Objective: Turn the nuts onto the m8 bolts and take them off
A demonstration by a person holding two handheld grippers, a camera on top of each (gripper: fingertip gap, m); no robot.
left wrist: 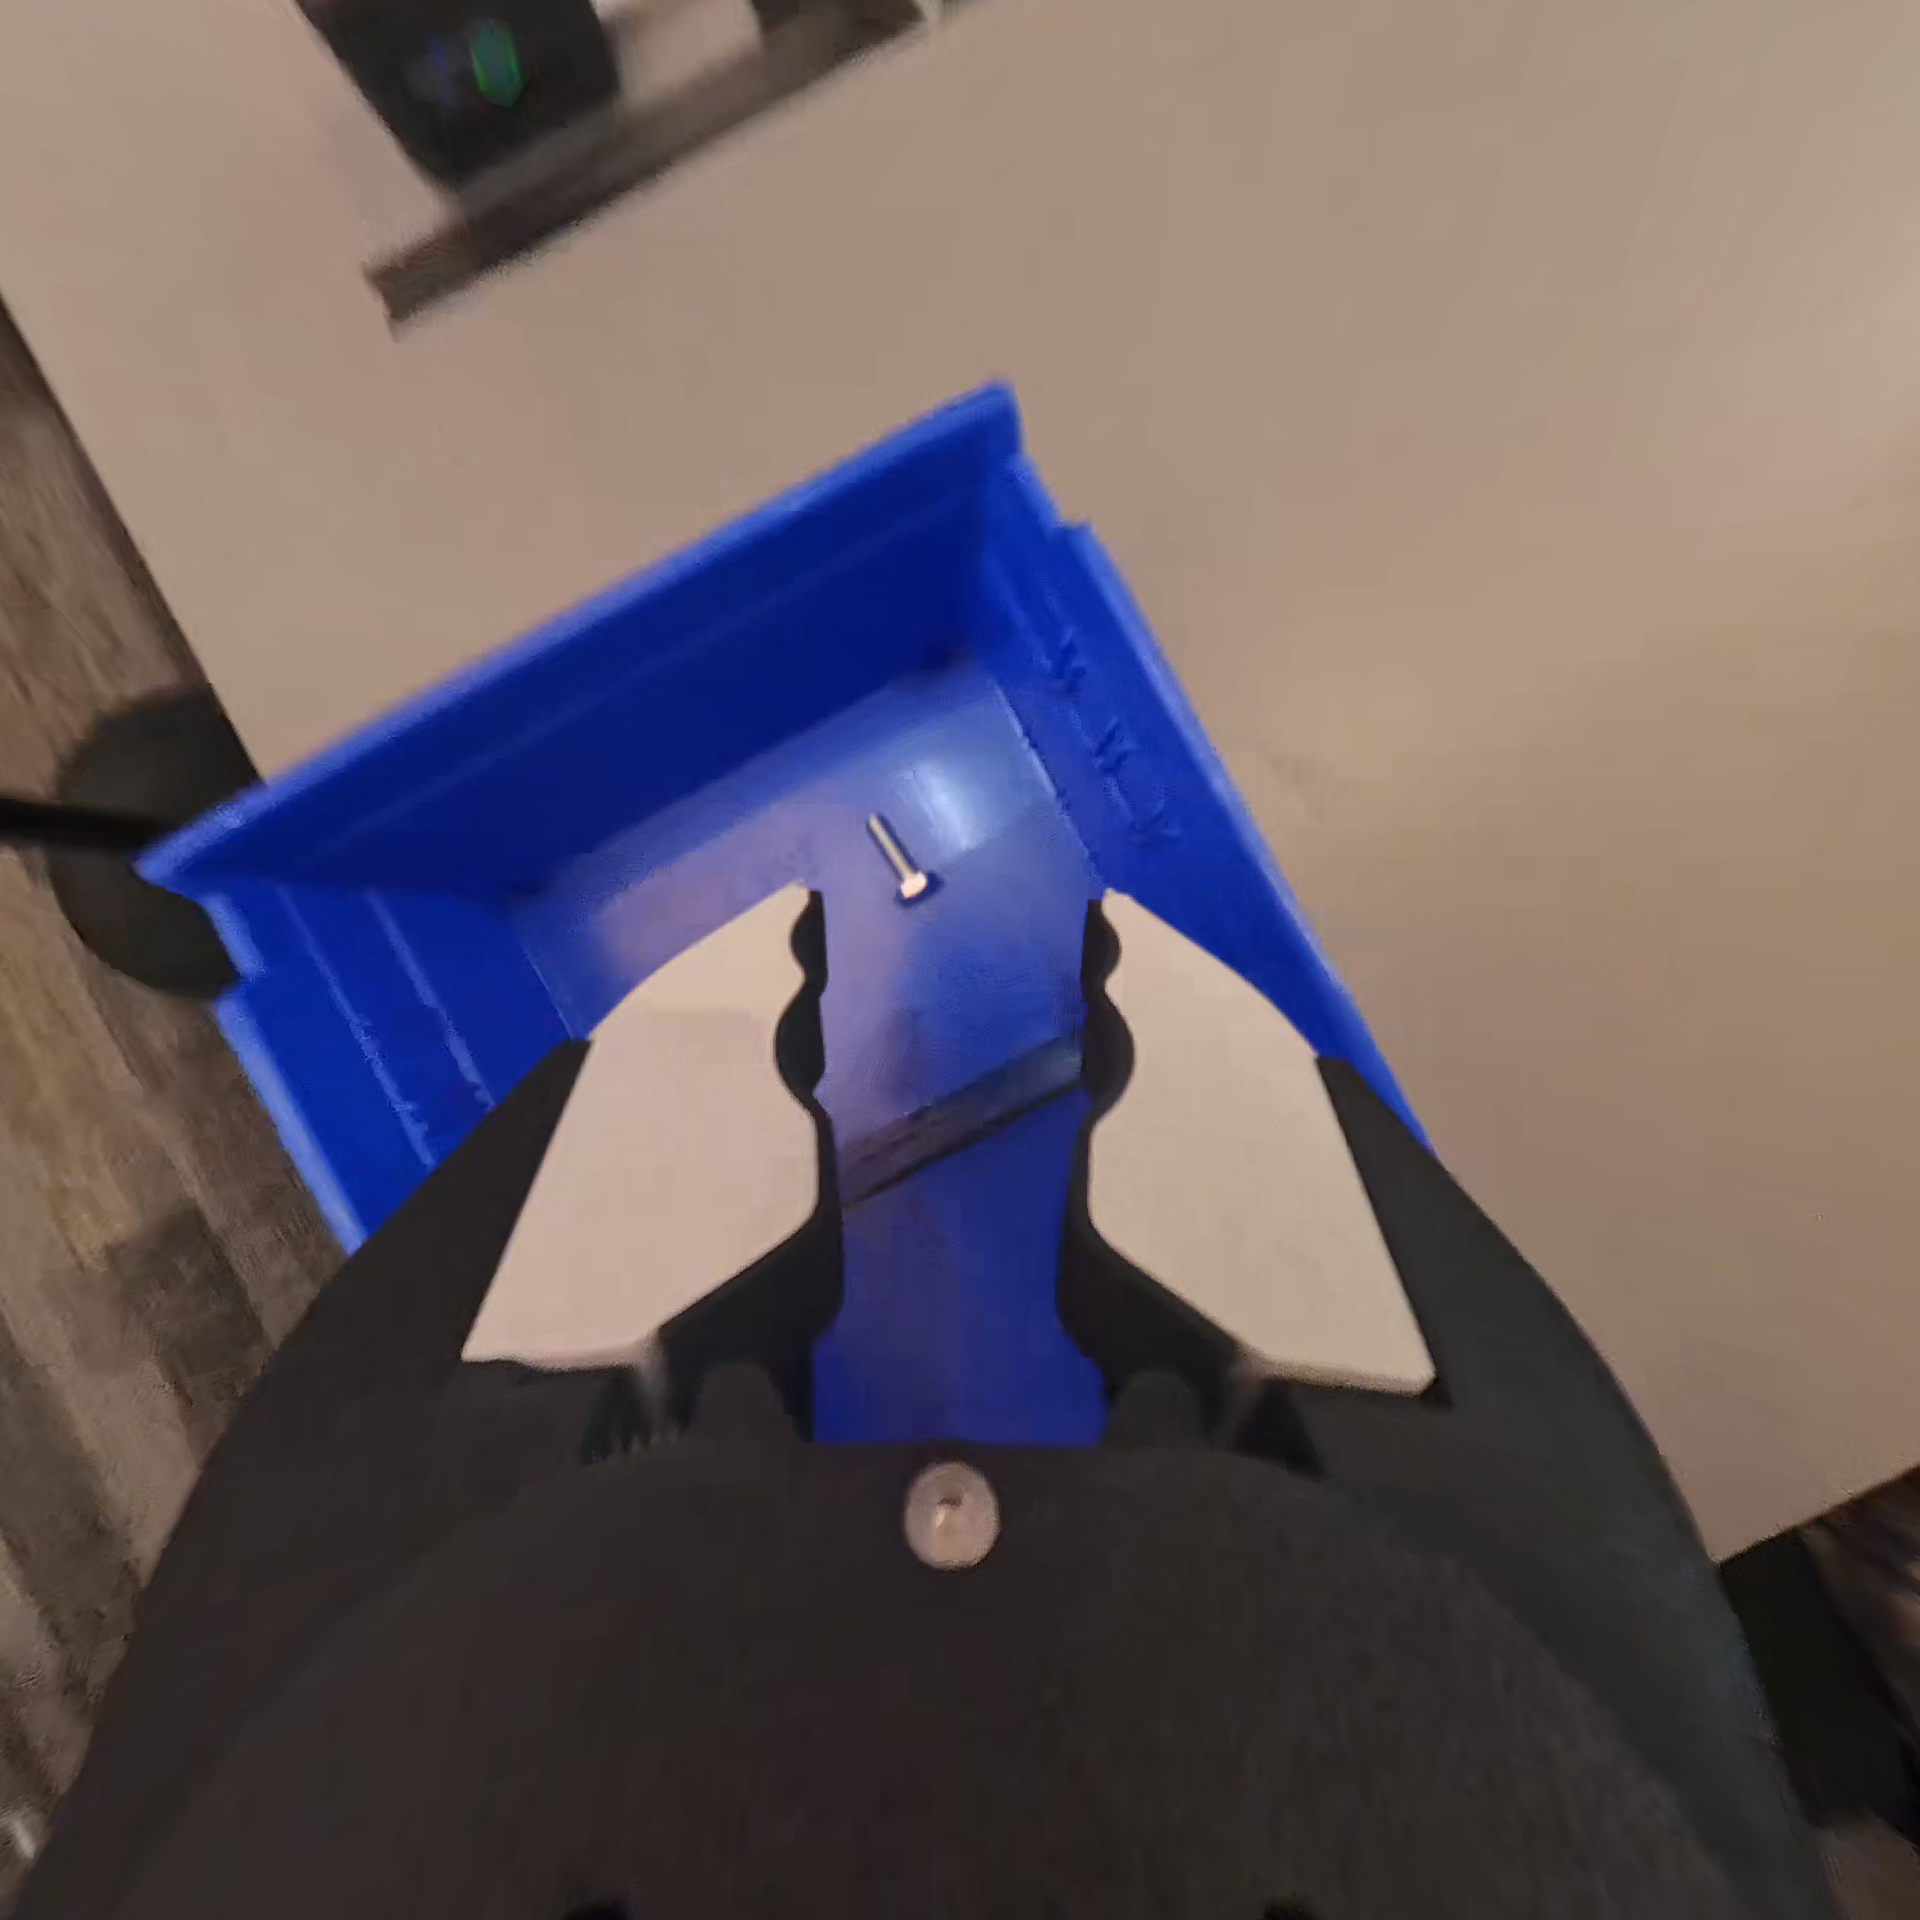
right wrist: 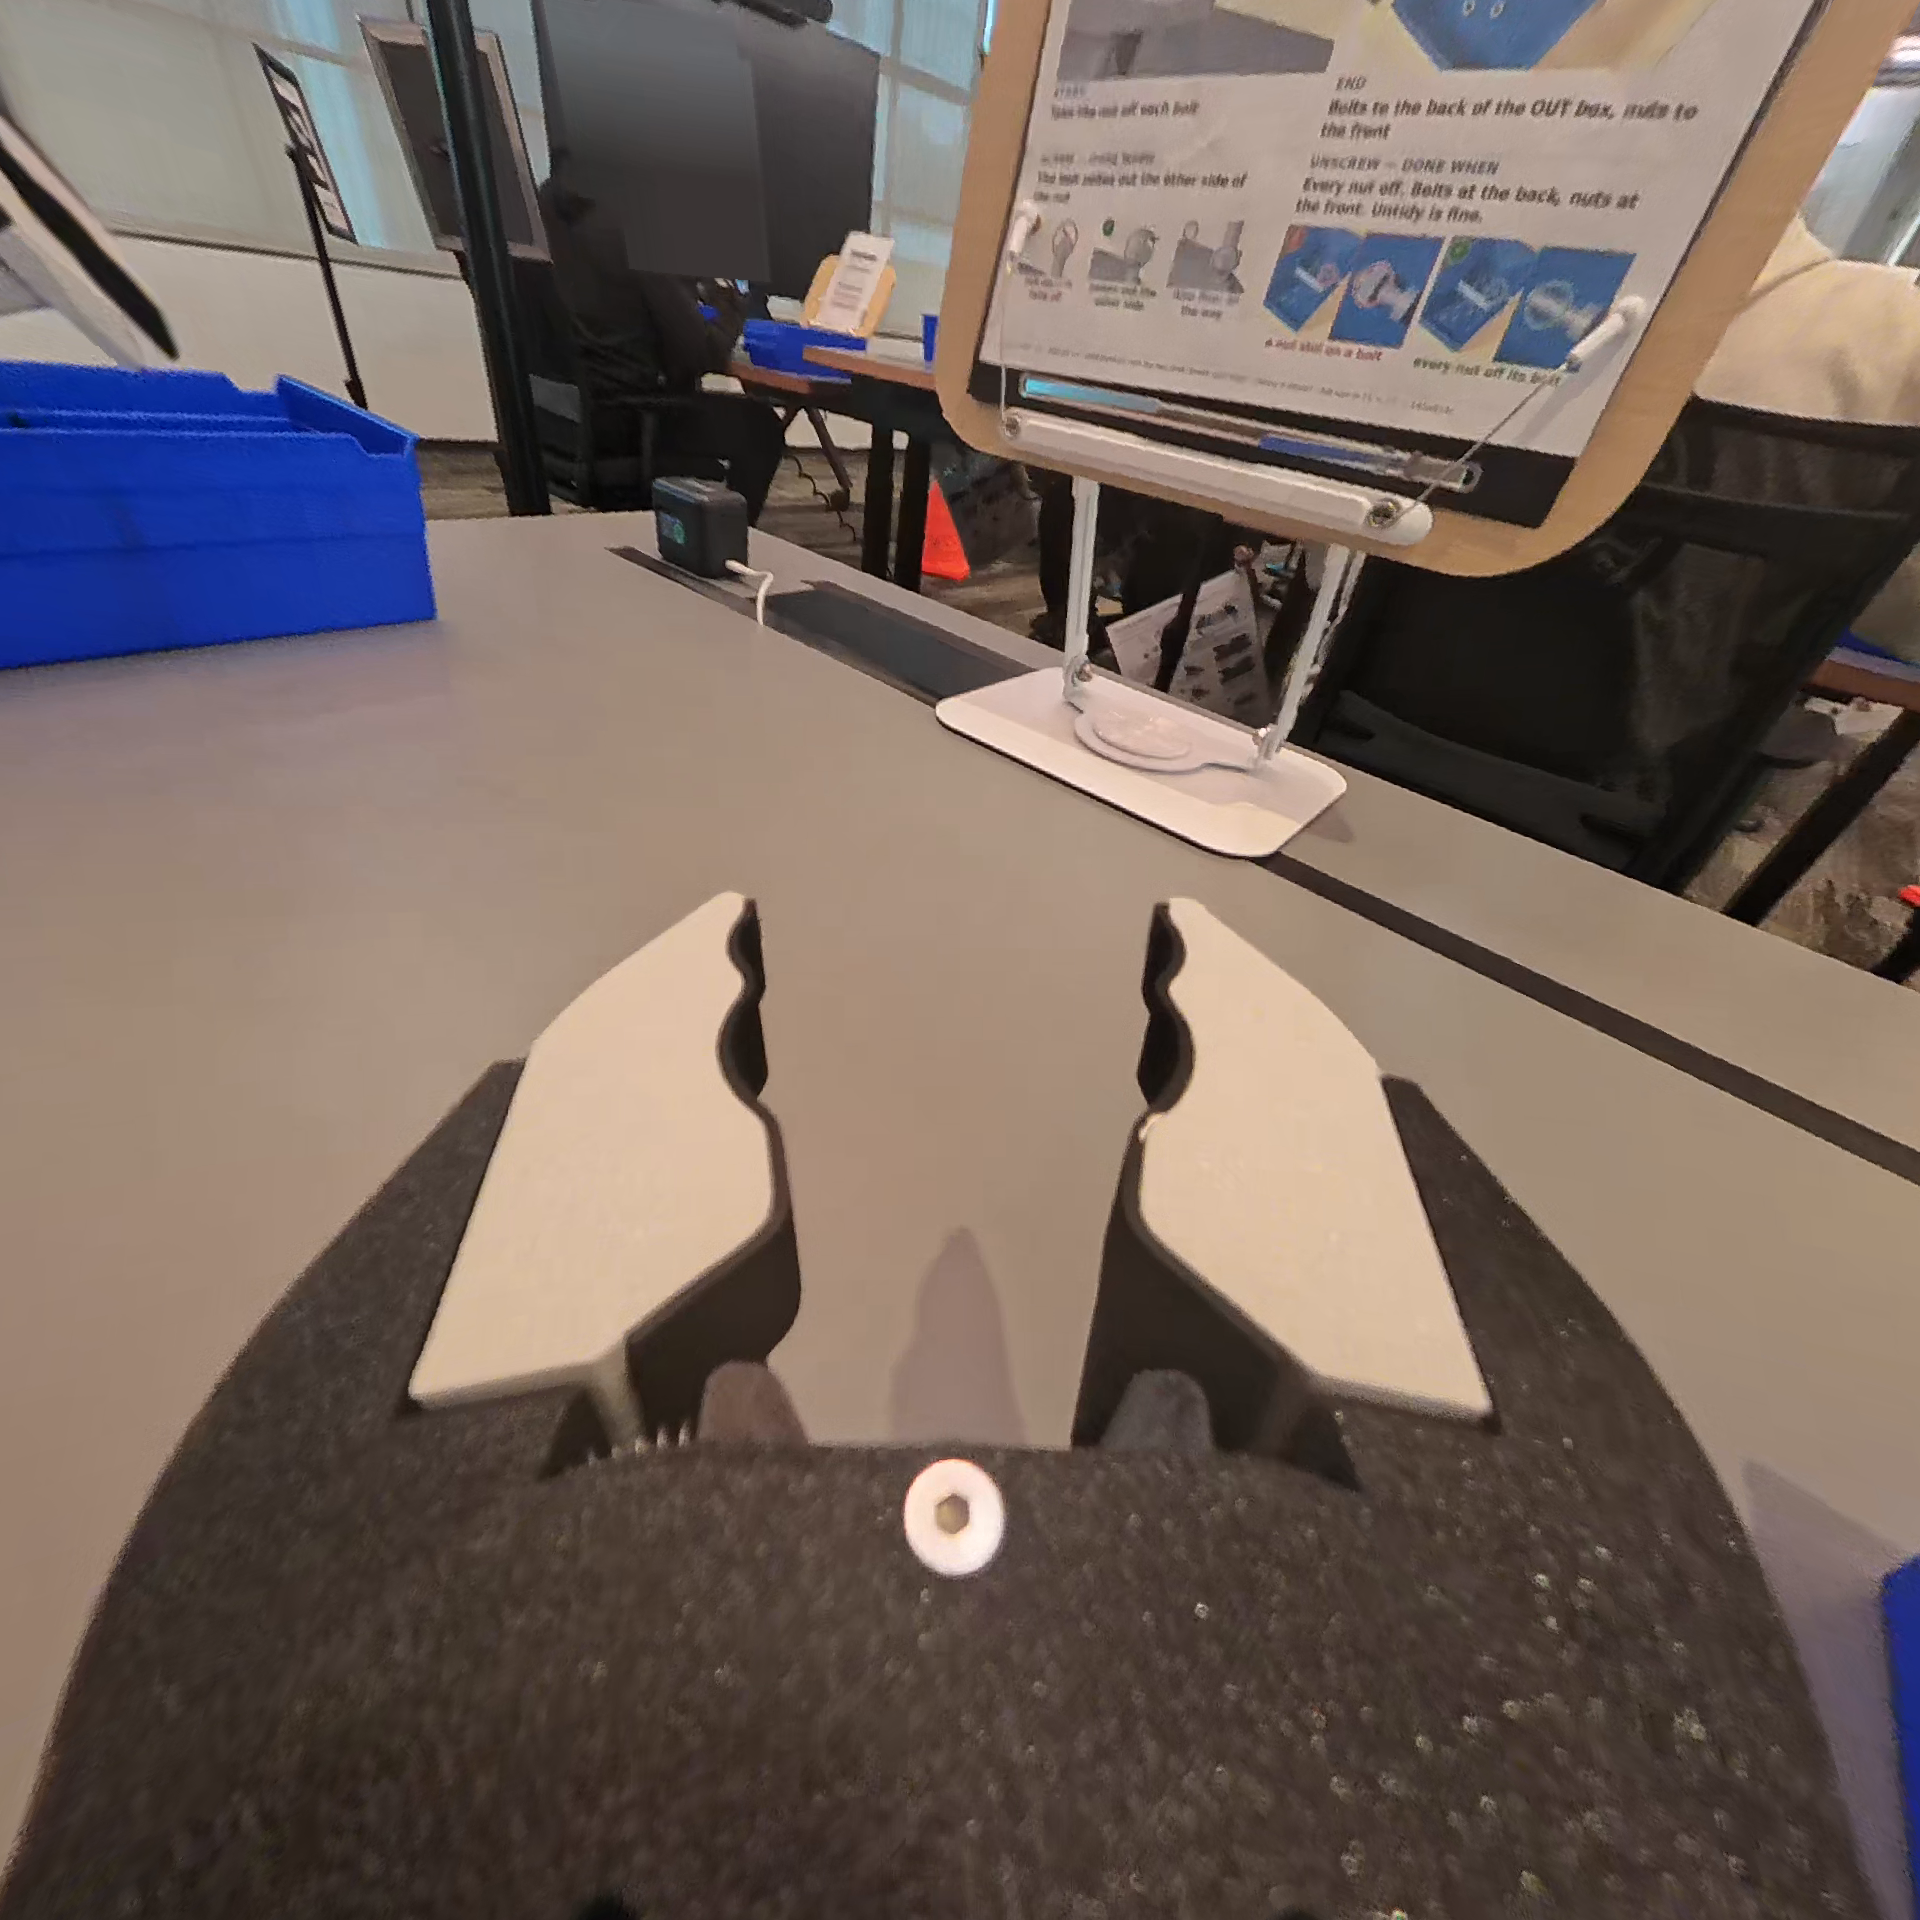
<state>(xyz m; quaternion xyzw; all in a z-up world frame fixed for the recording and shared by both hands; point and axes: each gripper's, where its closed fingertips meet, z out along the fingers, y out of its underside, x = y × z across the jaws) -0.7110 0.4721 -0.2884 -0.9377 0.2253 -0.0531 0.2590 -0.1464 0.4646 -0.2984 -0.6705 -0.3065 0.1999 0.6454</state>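
In the left wrist view a single silver bolt (left wrist: 896, 856) lies on the floor of a blue plastic bin (left wrist: 582, 727). My left gripper (left wrist: 951, 899) hovers above the bin, open and empty, its tips just short of the bolt. No nut shows in this view. In the right wrist view my right gripper (right wrist: 951, 914) is open and empty, low over the grey table (right wrist: 416, 831). The blue bin (right wrist: 197, 520) stands at the far left of that view.
A sheet of paper on a wooden board with a white stand (right wrist: 1143, 758) is at the table's back right. A small dark device with a white cable (right wrist: 698, 530) sits by a black strip. A person sits at another desk behind. A blue edge (right wrist: 1901, 1704) shows bottom right. About 55 cm separates my left fingertips from my right.
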